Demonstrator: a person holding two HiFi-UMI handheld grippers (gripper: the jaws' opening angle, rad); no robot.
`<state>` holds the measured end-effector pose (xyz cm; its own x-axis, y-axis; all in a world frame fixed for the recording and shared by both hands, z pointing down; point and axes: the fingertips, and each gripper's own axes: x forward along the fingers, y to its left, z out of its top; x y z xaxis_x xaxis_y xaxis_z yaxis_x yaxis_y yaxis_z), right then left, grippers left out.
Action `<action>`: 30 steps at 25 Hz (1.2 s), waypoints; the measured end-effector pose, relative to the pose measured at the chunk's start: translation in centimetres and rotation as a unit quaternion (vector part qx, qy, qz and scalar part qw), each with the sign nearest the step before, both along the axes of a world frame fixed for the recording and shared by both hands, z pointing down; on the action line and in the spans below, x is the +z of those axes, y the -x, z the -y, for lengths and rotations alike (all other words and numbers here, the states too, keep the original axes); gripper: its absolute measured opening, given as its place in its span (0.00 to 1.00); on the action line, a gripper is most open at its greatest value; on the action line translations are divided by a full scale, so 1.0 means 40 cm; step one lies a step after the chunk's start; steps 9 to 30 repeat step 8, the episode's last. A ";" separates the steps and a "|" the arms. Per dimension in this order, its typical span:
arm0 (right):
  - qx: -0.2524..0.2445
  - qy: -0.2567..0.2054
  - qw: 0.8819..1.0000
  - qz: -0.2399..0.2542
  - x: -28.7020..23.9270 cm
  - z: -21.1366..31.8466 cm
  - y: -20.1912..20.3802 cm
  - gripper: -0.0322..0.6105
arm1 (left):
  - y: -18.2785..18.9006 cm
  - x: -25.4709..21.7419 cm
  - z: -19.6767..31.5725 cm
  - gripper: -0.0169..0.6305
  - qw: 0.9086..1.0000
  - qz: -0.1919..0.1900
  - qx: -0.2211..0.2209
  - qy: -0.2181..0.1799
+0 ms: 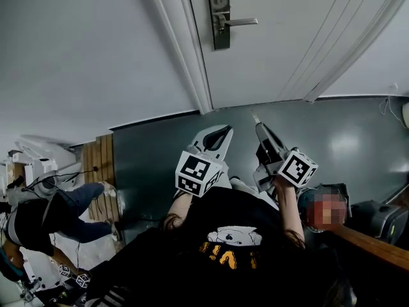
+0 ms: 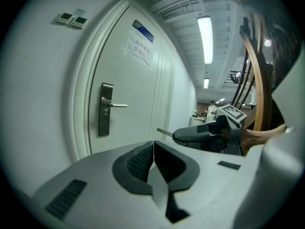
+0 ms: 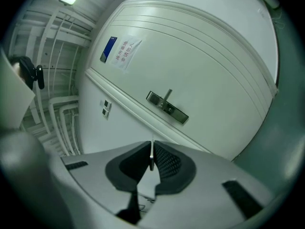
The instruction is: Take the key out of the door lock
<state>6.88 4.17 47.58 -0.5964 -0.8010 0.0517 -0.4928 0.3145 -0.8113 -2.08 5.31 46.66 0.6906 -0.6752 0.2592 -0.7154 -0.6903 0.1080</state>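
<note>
The white door point(image 1: 300, 37) carries a metal lock plate point(image 1: 218, 18) with a lever handle point(image 1: 241, 22); no key shows in it. My right gripper point(image 1: 259, 128) is held low, well back from the door. It is shut on a thin metal key point(image 3: 151, 156), whose blade point(image 1: 255, 117) sticks out past the fingertips toward the door. The key's blade point(image 2: 164, 131) also shows in the left gripper view. My left gripper point(image 1: 222, 134) sits beside it, shut with nothing between its pads. The lock plate point(image 2: 105, 109) point(image 3: 167, 107) lies far ahead in both gripper views.
A white door frame point(image 1: 192, 62) runs down to the grey floor point(image 1: 345, 139). A person in jeans point(image 1: 70, 203) sits at the left by a wooden board point(image 1: 101, 158). A black case point(image 1: 377, 219) and a wooden rail point(image 1: 374, 248) stand at the right.
</note>
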 end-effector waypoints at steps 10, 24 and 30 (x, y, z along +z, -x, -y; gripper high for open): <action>-0.010 -0.013 1.000 -0.014 -0.019 -0.016 0.007 0.08 | -0.001 0.000 -0.028 0.04 1.000 0.004 -0.003 0.001; -0.010 -0.013 1.000 -0.014 -0.019 -0.016 0.007 0.08 | -0.001 0.000 -0.028 0.04 1.000 0.004 -0.003 0.001; -0.010 -0.013 1.000 -0.014 -0.019 -0.016 0.007 0.08 | -0.001 0.000 -0.028 0.04 1.000 0.004 -0.003 0.001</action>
